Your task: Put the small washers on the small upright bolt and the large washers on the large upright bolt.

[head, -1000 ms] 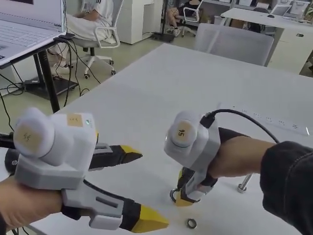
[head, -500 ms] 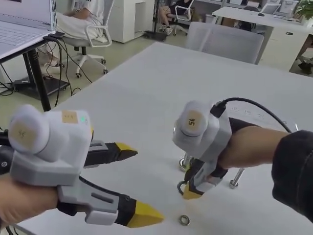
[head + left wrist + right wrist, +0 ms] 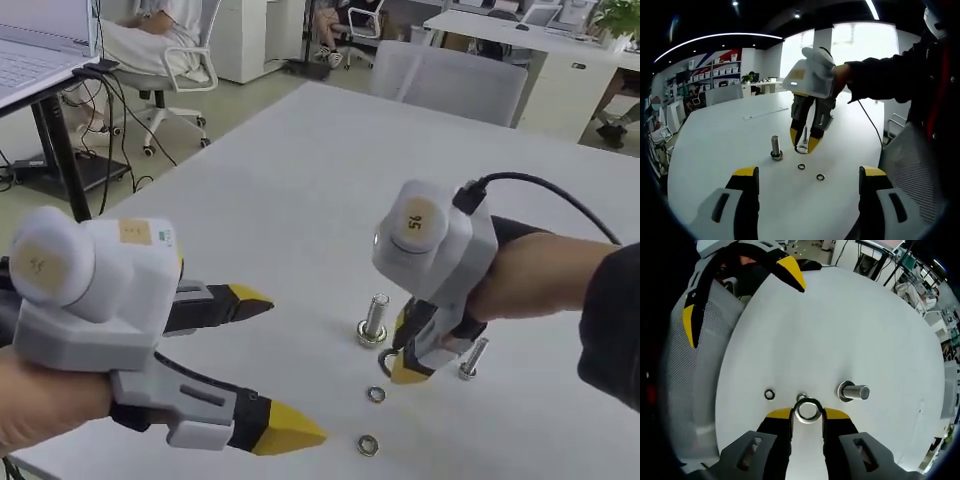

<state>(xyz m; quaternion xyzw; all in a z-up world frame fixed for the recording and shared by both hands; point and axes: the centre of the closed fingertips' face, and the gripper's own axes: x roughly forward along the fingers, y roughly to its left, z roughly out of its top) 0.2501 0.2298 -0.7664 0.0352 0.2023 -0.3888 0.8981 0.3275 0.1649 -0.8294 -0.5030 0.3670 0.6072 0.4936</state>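
Now | right claw (image 3: 807,413) pinching large washer (image 3: 807,409) | left claw (image 3: 809,171) spread wide

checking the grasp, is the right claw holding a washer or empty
Holding one: the right claw is shut on a washer, its ring pinched between the yellow tips.

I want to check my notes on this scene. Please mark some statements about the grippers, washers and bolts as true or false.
1. The right gripper is shut on a washer. True.
2. The left gripper is shut. False: its jaws stand wide open and hold nothing.
3. Two loose washers lie on the table. True.
4. The large bolt lies on its side. False: it stands upright.
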